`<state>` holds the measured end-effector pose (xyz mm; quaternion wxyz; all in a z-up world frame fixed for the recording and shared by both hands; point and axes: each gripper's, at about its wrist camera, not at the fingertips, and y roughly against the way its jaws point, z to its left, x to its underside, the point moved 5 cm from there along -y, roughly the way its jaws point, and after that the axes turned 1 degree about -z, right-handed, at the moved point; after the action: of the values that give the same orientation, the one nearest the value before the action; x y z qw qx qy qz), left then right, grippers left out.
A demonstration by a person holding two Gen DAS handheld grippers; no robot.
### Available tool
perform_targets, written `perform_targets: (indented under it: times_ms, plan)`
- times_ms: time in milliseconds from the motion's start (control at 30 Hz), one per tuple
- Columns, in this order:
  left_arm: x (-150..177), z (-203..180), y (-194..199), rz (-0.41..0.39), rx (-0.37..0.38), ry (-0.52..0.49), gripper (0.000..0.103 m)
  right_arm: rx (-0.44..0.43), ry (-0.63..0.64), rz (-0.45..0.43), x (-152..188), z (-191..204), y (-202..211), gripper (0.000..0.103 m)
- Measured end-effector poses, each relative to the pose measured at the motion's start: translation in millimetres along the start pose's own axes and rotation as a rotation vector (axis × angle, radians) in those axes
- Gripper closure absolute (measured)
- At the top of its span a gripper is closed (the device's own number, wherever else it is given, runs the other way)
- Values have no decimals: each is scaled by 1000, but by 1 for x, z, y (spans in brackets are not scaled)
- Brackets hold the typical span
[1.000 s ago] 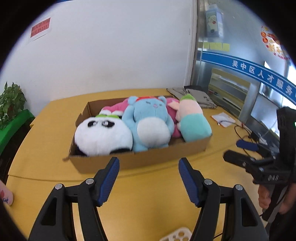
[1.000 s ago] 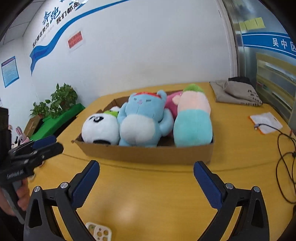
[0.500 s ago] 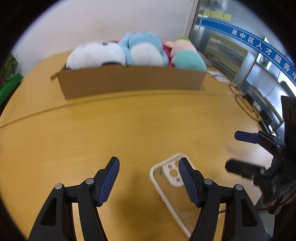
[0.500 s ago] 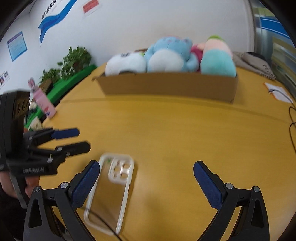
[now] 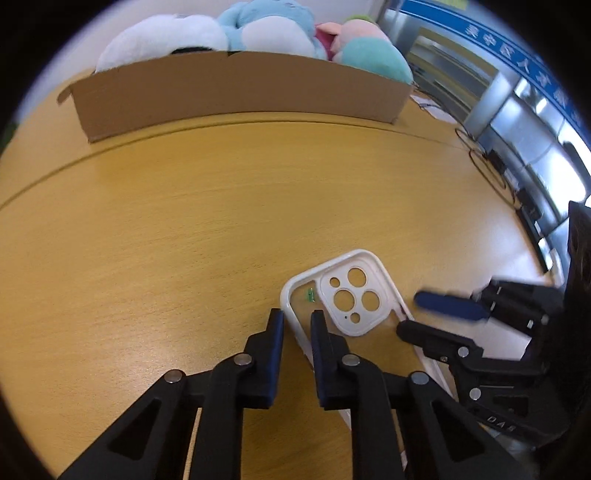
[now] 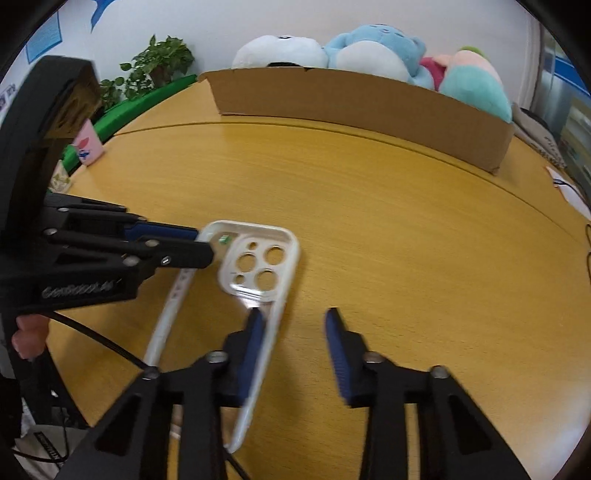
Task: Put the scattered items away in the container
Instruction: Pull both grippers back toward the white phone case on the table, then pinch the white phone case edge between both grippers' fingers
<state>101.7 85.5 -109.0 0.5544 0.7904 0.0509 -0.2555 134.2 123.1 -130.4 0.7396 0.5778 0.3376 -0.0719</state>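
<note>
1. Left wrist view: the left gripper (image 5: 297, 315) points down at the wooden table (image 5: 184, 221). Its jaws have just been closing and now stand narrow, pinching the left rim of the clear phone case (image 5: 332, 310) near its top corner.
2. The phone case has a white rim and a white camera block with round holes. It lies at the near edge of the table, camera end pointing toward the cardboard box (image 5: 240, 85), and well apart from it.
3. Right wrist view: the right gripper (image 6: 291, 314) has also just been closing its jaws. They are blurred and show a clear gap. The case's right rim runs between them, just beside the left finger (image 6: 253, 339). The right finger stands clear of it.
4. The cardboard box sits at the far side of the table. It is packed with plush toys: a white panda (image 5: 166, 37), a blue bear (image 5: 266, 26) and a teal and pink one (image 5: 369, 55), all rising above the box wall.
5. A potted plant (image 6: 162, 59) stands beyond the table's far left edge.
</note>
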Motion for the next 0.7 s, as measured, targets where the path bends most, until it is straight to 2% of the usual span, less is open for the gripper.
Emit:
perform_targets:
  times_ms: [100, 200, 333, 567, 700]
  plan:
    - [-1, 0, 0, -7, -9, 7, 91, 4, 15, -1, -1, 4, -1, 91]
    - [-5, -2, 3, -22, -18, 4, 91, -16, -24, -2, -3, -1, 0, 92]
    - [-22, -4, 27, -101, 9, -4, 93, 8, -30, -51, -15, -6, 12, 94]
    - [-78, -10, 77, -269, -41, -89, 95, 86, 3, -193, -72, -14, 48, 95]
    - [-107, -11, 97, -324, -63, -102, 95, 132, 32, -273, -106, -13, 72, 96]
